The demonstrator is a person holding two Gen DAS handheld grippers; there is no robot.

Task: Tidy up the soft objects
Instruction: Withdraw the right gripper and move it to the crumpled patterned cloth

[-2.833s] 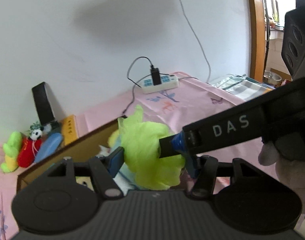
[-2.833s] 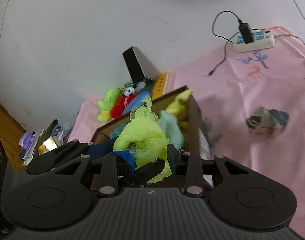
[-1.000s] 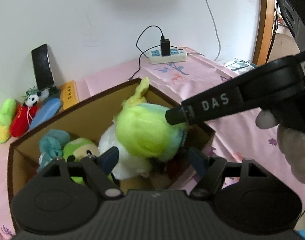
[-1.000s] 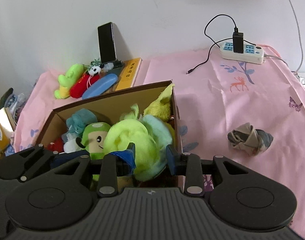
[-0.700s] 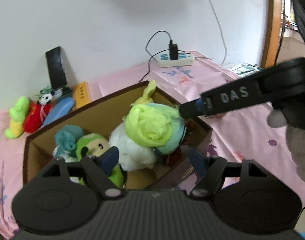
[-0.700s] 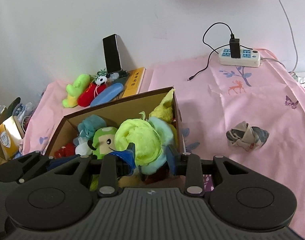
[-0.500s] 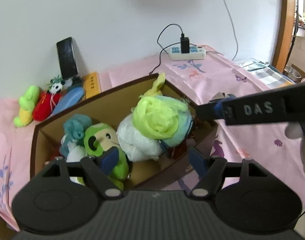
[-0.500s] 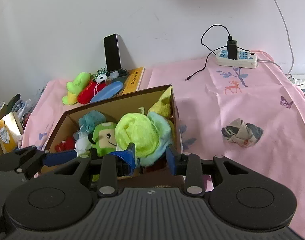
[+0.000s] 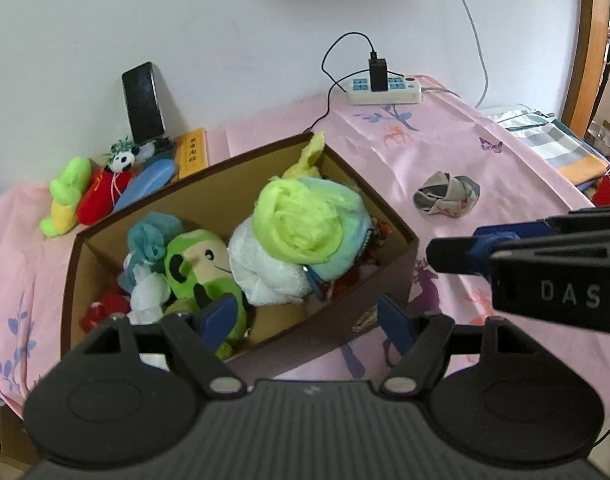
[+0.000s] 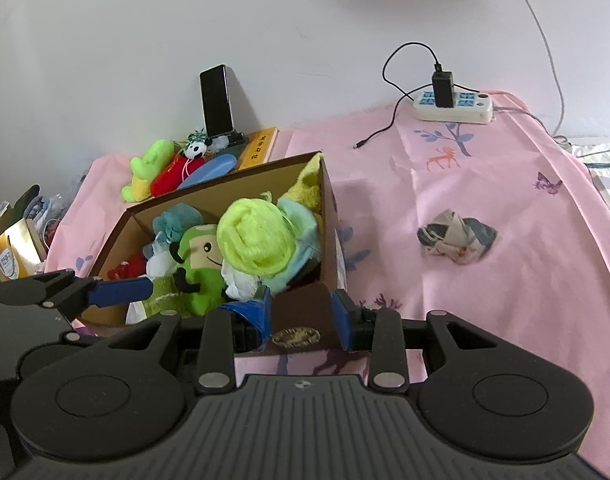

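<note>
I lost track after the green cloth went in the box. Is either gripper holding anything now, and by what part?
Nothing is held. The left gripper and right gripper both stand open and empty; the yellow-green cloth lies in the box.

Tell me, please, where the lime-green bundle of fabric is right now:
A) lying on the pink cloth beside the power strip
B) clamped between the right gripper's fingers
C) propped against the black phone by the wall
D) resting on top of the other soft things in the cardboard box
D: the lime-green bundle sits on the pile inside the cardboard box, and neither gripper touches it.
</note>
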